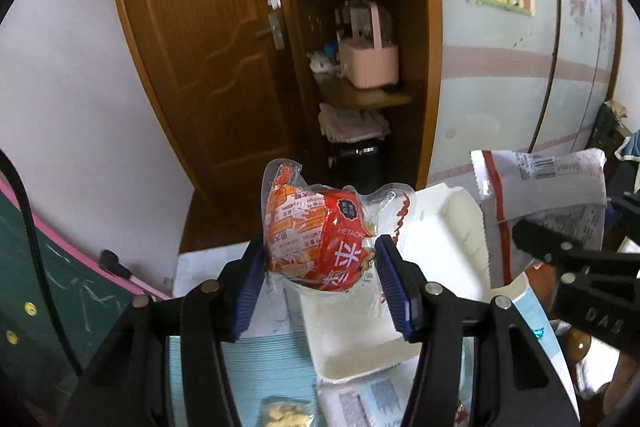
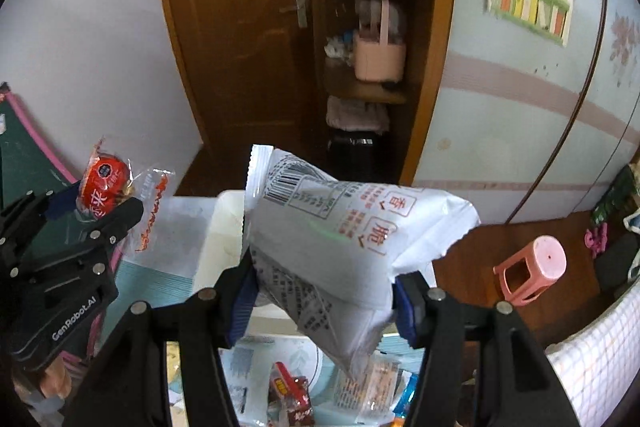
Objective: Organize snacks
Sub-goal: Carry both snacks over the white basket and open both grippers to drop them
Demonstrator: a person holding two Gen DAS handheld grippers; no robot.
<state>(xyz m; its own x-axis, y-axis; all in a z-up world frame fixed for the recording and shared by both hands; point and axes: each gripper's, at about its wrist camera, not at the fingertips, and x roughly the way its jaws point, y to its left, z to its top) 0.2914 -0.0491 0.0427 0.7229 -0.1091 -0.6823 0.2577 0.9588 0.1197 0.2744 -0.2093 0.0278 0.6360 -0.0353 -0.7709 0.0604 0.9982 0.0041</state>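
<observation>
Left tool (image 1: 320,277) pinches a crinkled red-orange snack packet (image 1: 316,231) between ribbed blue pads, held above the white bin (image 1: 360,355). Right tool (image 2: 322,301) pinches a glossy white snack bag (image 2: 344,251), serrated edge up, over the littered table (image 2: 152,287).

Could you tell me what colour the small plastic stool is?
Pink; the stool shows best in the right wrist view.

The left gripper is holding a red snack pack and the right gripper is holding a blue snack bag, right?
Almost. The left gripper does hold the red snack pack, but the bag in the right gripper is white with red and grey print, not blue. The right wrist view shows the white snack bag clamped between the fingers; the blue you see is only the finger pads.
</observation>
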